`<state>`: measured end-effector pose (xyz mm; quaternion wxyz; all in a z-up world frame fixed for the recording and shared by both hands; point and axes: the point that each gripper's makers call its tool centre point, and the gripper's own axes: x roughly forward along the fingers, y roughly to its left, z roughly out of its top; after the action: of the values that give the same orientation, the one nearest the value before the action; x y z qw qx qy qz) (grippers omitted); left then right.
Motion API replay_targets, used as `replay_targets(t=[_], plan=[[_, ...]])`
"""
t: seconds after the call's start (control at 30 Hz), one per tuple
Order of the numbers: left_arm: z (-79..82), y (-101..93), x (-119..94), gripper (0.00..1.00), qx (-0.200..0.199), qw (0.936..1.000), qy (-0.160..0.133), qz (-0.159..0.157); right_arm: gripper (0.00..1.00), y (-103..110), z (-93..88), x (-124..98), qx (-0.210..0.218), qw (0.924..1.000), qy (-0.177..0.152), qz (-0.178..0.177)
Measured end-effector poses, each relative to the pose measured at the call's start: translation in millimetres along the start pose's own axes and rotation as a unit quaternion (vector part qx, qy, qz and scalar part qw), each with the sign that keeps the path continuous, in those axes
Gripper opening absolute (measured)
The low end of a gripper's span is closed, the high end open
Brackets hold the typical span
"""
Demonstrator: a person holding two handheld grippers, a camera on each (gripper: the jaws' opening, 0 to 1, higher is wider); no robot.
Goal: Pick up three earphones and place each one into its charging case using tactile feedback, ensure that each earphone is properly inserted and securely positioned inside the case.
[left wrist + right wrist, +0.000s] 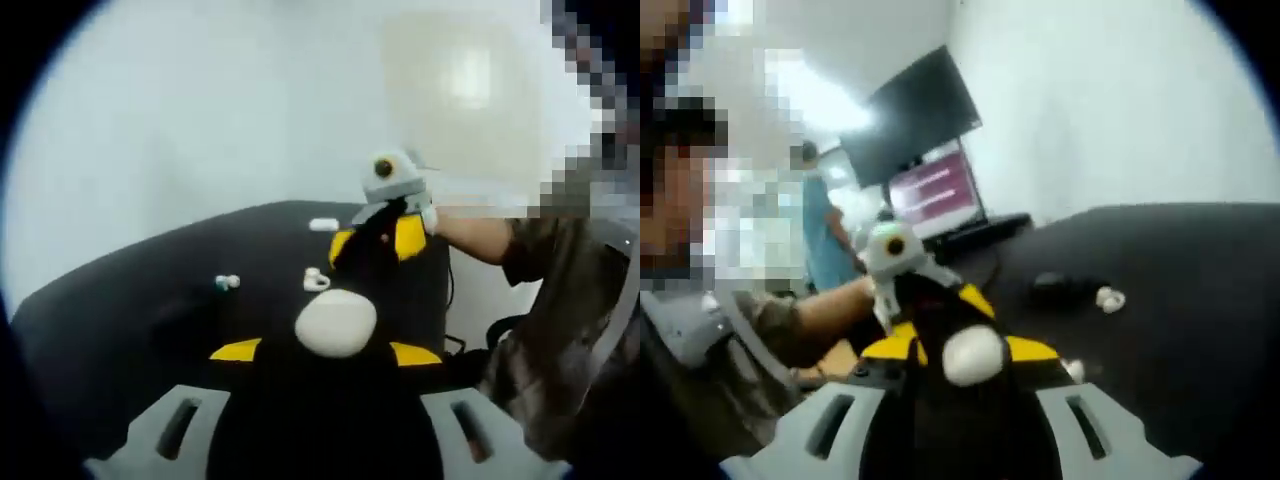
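Note:
A white oval charging case (335,322) sits between the yellow-sided fingers of my left gripper (335,340), which is shut on it. My right gripper (380,238) reaches in from the far right, its tips close over the case. In the right gripper view my right gripper (970,375) is shut on a small white rounded earphone (970,355), blurred, with my left gripper (932,300) right against it. On the black table (150,300) lie a white earphone (316,280), a white and teal piece (227,282) and a white case (323,224).
A dark object (1060,285) and a white earphone (1110,298) lie on the black table (1200,300). A person's arm (470,238) and body stand at the table's right edge. A monitor (930,185) and another person stand beyond the table's end.

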<state>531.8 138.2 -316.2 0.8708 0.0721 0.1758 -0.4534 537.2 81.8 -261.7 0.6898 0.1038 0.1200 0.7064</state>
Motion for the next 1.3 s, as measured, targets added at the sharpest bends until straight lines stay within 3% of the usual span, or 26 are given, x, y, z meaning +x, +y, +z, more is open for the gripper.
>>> replay_targets(t=[0.07,0.1,0.13,0.17,0.23,0.33,0.53,0.6,0.73,0.93,1.0,1.07,1.13,1.2,1.3], plan=[[-0.7,-2.7,2.4,0.43,-0.015,0.9999,-0.002,-0.006,0.33,2.5,-3.7,-3.8,0.023,0.9987,-0.036,0.029],[-1.8,-3.7,3.7,0.44,-0.018,0.9998,-0.002,-0.009,0.32,-5.2,-15.6,-10.2,0.004,0.9999,0.010,0.004],[-5.0,-4.3,6.3,0.46,-0.022,0.9997,0.003,-0.010,0.32,-9.1,2.6,-11.2,-0.036,0.9981,-0.046,-0.018],[-8.1,-5.0,8.1,0.47,-0.020,0.9997,0.009,-0.010,0.31,-8.0,5.6,-13.1,-0.046,0.9972,-0.057,-0.016],[-6.2,-3.2,9.3,0.43,-0.008,0.9999,0.009,-0.005,0.31,-8.5,-1.2,-13.2,-0.009,0.9991,-0.040,-0.010],[-5.3,-0.8,10.5,0.26,-0.015,0.9998,0.015,-0.004,0.31,-10.5,-4.3,-12.9,-0.034,0.9987,-0.033,-0.020],[-8.6,3.5,5.0,0.16,-0.010,0.9996,0.023,-0.012,0.31,-7.7,-8.7,-13.8,-0.060,0.9978,-0.021,-0.020],[-10.0,6.0,0.6,0.20,-0.011,0.9997,0.021,-0.010,0.31,-8.5,-6.1,-15.1,-0.055,0.9979,-0.027,-0.022],[-11.5,-0.7,-8.4,0.40,-0.005,0.9994,0.008,-0.032,0.31,-9.1,-3.7,-15.3,-0.053,0.9978,-0.033,-0.024],[-5.9,-7.4,-11.5,0.54,0.068,0.9970,0.002,-0.038,0.31,-14.0,-0.5,-16.3,-0.062,0.9968,-0.039,-0.032],[-4.6,-7.2,-8.8,0.55,0.068,0.9968,0.007,-0.041,0.31,-15.4,1.2,-16.5,-0.057,0.9968,-0.044,-0.034],[4.2,-11.0,-1.5,0.56,0.035,0.9982,-0.006,-0.049,0.31,-16.1,2.2,-16.4,-0.057,0.9967,-0.046,-0.035],[11.5,-12.5,6.6,0.57,0.075,0.9952,-0.003,-0.063,0.31,-15.6,3.4,-16.1,-0.058,0.9966,-0.049,-0.032],[13.1,-5.2,13.7,0.56,0.110,0.9917,0.018,-0.065,0.31,-15.8,4.1,-16.0,-0.057,0.9966,-0.050,-0.031],[12.1,-5.0,20.0,0.52,0.115,0.9871,0.038,-0.105,0.31,-15.4,4.6,-16.3,-0.060,0.9964,-0.052,-0.030]])
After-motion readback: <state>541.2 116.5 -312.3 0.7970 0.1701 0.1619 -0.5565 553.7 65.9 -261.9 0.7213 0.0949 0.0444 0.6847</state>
